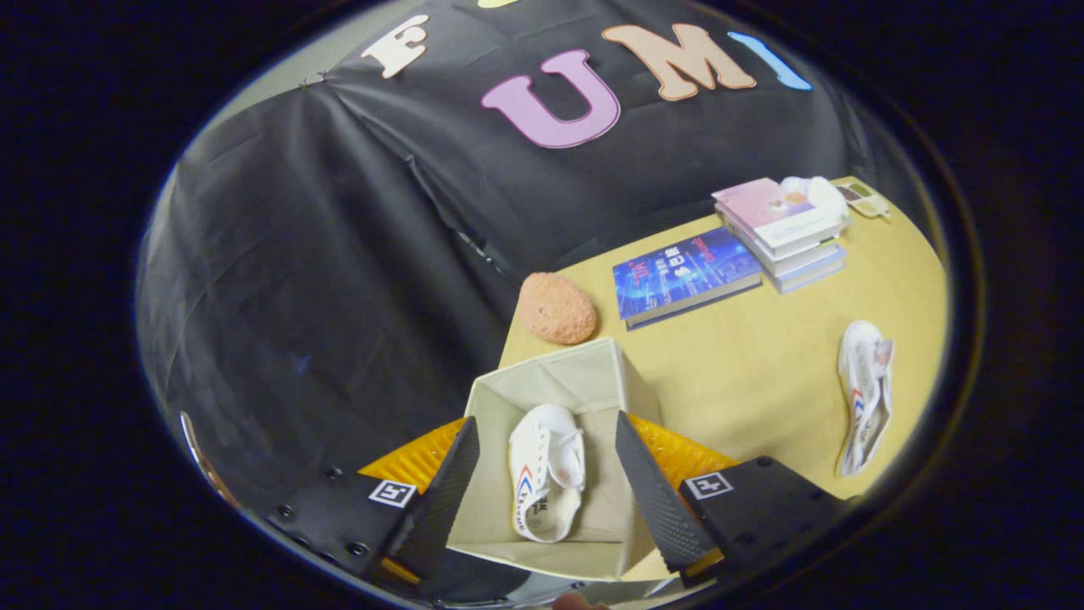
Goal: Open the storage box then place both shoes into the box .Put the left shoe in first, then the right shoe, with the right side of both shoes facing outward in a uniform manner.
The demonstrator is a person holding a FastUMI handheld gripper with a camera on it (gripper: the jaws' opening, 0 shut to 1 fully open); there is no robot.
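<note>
An open beige fabric storage box [584, 373] stands on the tan table, directly under my gripper [546, 428]. One white shoe with red and blue stripes [544, 480] lies on its side on the box floor, between my two fingers but well below them. My fingers are spread wide over the box and hold nothing. The other white shoe [864, 394] lies on the table to the right of the box, apart from it.
A rough orange-pink lump [556, 308] sits just beyond the box. Further back lie a blue book [684, 274] and a stack of books [783, 229] with a white object [817, 193] behind it. The table's left edge [521, 318] runs beside the box.
</note>
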